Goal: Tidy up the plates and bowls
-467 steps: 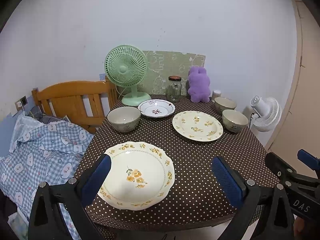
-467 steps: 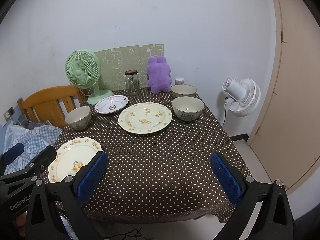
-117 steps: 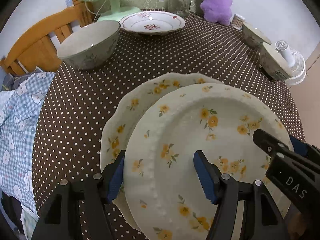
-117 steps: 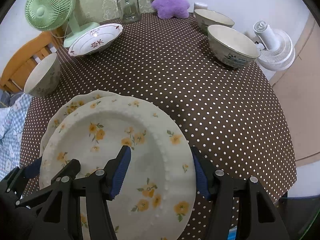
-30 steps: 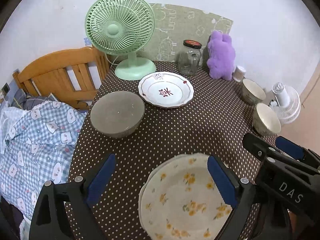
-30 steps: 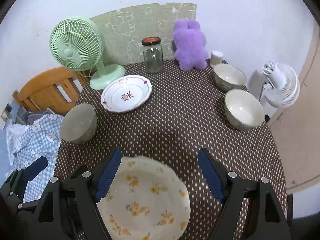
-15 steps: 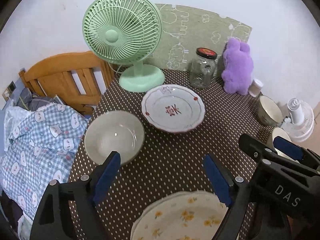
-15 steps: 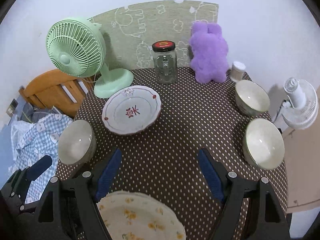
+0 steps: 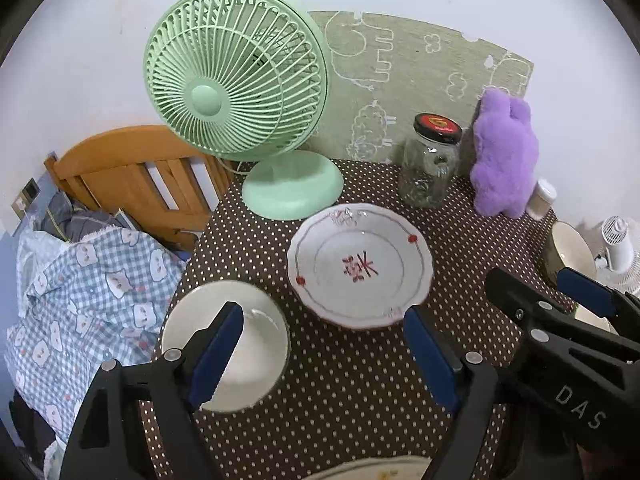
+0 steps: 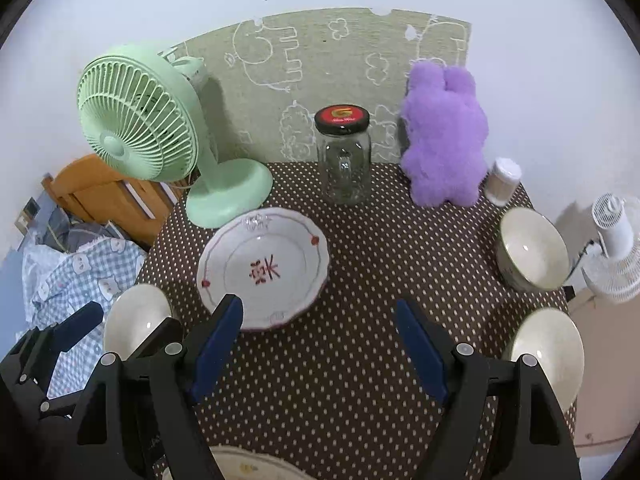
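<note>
A white plate with a red mark [image 9: 360, 266] [image 10: 262, 266] lies on the dotted table, just ahead of both grippers. A bowl [image 9: 234, 346] [image 10: 138, 322] sits at its left, partly behind my left gripper's left finger. Two more bowls [image 10: 532, 254] [image 10: 550, 358] stand at the table's right side. The stacked yellow-flowered plates [image 9: 372, 468] [image 10: 248, 466] show only at the bottom edge, below the grippers. My left gripper [image 9: 326, 350] is open and empty. My right gripper [image 10: 320, 346] is open and empty, to the right of the left one.
A green fan [image 9: 240, 92], a glass jar [image 10: 344, 160], a purple plush toy [image 10: 444, 136] and a small white pot [image 10: 502, 180] line the table's back edge. A wooden chair [image 9: 132, 176] and checked cloth [image 9: 84, 292] are at the left. A white fan [image 10: 614, 248] stands off the right side.
Both grippers have moved forward over the table toward the red-marked plate. The stacked flowered plates have slid down to the bottom edge of both views. Both grippers stay open.
</note>
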### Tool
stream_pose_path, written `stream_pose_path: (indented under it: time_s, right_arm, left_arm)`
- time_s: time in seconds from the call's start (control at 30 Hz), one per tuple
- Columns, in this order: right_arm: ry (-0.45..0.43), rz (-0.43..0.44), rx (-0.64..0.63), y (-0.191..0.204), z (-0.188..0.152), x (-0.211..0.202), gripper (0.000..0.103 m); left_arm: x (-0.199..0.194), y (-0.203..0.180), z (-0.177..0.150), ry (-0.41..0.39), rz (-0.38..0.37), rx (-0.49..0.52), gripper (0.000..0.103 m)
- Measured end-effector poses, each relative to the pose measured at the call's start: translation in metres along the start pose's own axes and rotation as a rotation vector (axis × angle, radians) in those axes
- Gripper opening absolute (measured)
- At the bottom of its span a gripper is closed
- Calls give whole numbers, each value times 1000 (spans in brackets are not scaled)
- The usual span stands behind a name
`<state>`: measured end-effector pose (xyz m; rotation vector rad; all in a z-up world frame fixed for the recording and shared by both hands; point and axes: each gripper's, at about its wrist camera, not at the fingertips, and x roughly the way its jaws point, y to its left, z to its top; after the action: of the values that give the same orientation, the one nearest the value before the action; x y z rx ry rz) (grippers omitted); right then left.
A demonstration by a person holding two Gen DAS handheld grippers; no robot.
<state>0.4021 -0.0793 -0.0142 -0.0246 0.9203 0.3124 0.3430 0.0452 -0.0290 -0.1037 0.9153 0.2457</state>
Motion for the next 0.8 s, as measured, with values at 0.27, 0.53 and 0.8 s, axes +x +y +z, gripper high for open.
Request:
stream_pose_path:
  time_s: [0.27,0.53,0.8]
  right_arm:
    - [17,15,6,1,28,32,81]
    - [41,26,1,5,44,76,78]
    - [70,8,5,4,54,119,76]
  left_arm:
    - [25,-2,25,-15,31,32,78]
    - [75,7,42,50,20,26,72]
    - [118,6,49,98,14,49,70]
